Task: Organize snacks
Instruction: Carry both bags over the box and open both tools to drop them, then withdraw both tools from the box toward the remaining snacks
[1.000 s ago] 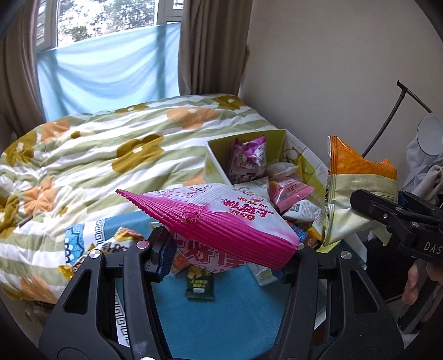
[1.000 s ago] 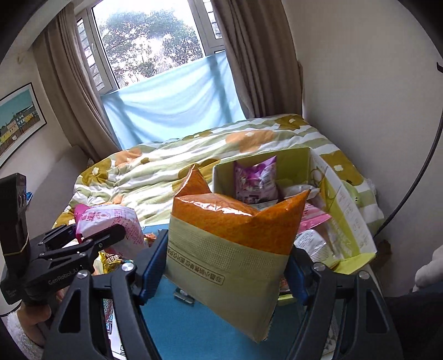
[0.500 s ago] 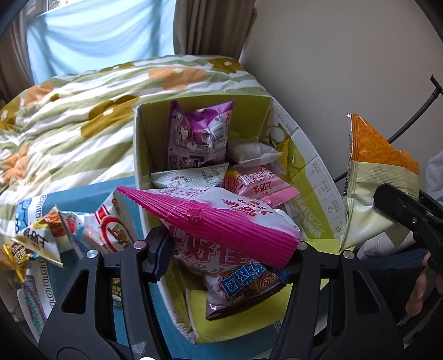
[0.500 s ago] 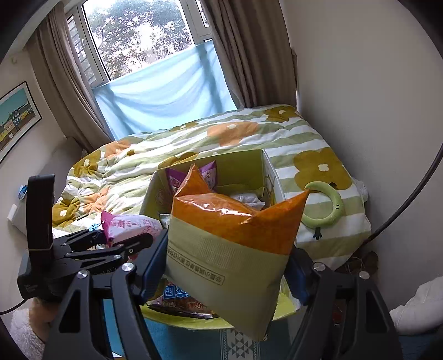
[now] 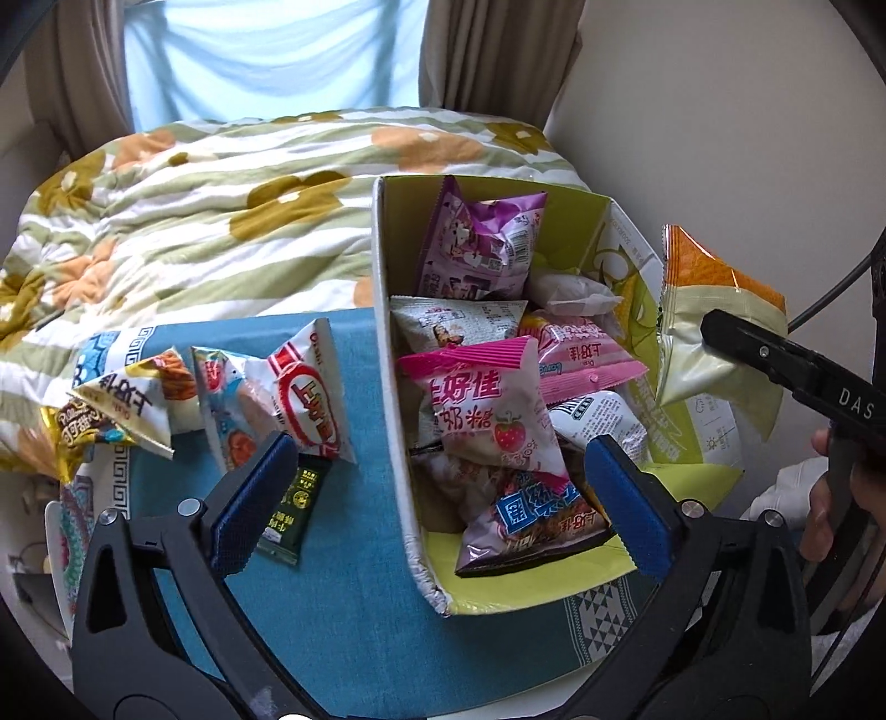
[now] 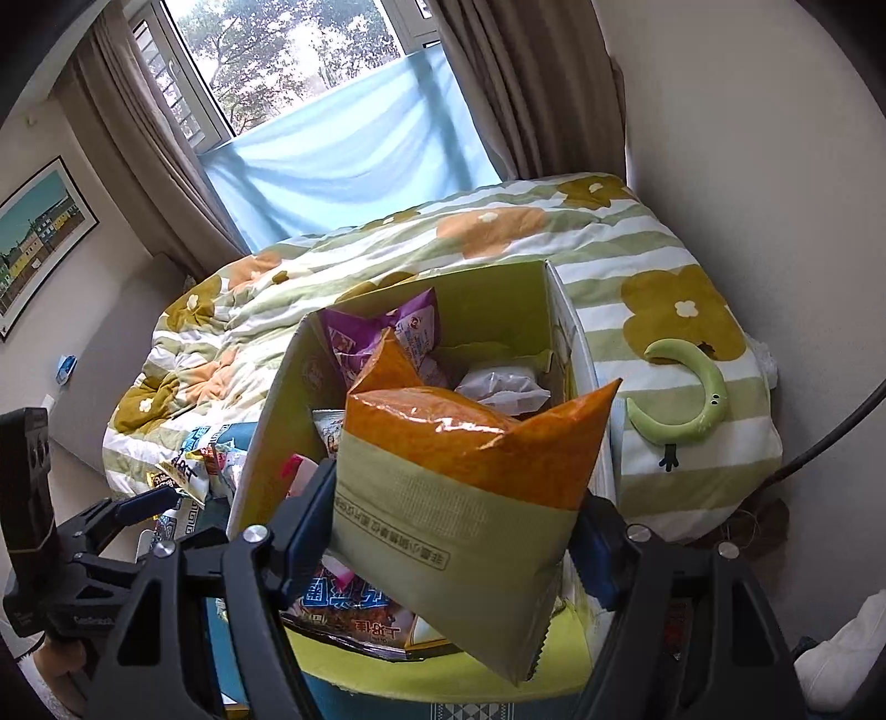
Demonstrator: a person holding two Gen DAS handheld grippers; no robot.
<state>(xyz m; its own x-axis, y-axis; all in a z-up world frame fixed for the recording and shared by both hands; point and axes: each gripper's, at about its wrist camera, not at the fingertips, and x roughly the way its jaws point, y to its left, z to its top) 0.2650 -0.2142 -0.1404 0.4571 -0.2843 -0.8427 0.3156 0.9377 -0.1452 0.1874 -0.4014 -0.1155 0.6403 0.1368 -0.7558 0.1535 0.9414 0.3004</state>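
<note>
Blue-padded fingers (image 5: pixel 252 501) of the left gripper (image 5: pixel 437 498) are spreading wide, with nothing pressed between the pads; the pink strawberry packet (image 5: pixel 487 407) lies loose below the gap, inside the cardboard box (image 5: pixel 396 387). In the left wrist view that packet sits on top of the pile, its long axis running roughly from 10 to 4 o'clock and its crimped pink top edge pointing toward 10. At 6 o'clock from it lies a blue-lettered packet (image 5: pixel 531 520); at 2 o'clock, a flat pink packet (image 5: pixel 587 360); at 12 o'clock, farther in, a purple packet (image 5: pixel 479 243) stands upright against the back wall of the box. Left of the box, at 9 o'clock, more snack packets (image 5: pixel 302 393) lie scattered on the blue cloth (image 5: pixel 343 609), with a dark green sachet (image 5: pixel 290 507) just beside the left finger.

Over on the other side, the right gripper (image 6: pixel 459 540) is clamped on the orange-and-green bag (image 6: pixel 465 487), pads pressing its lower sides. The bag hangs upright above the near end of the box, long axis from 6 to 12 o'clock, orange end toward 12 and its printed text upside down. Beyond the box spreads a flowered striped quilt (image 6: pixel 498 232), with a green crescent-shaped cushion (image 6: pixel 689 399) at 3 o'clock, then the window (image 6: pixel 288 50) and curtains (image 6: pixel 138 144) at 12.
</note>
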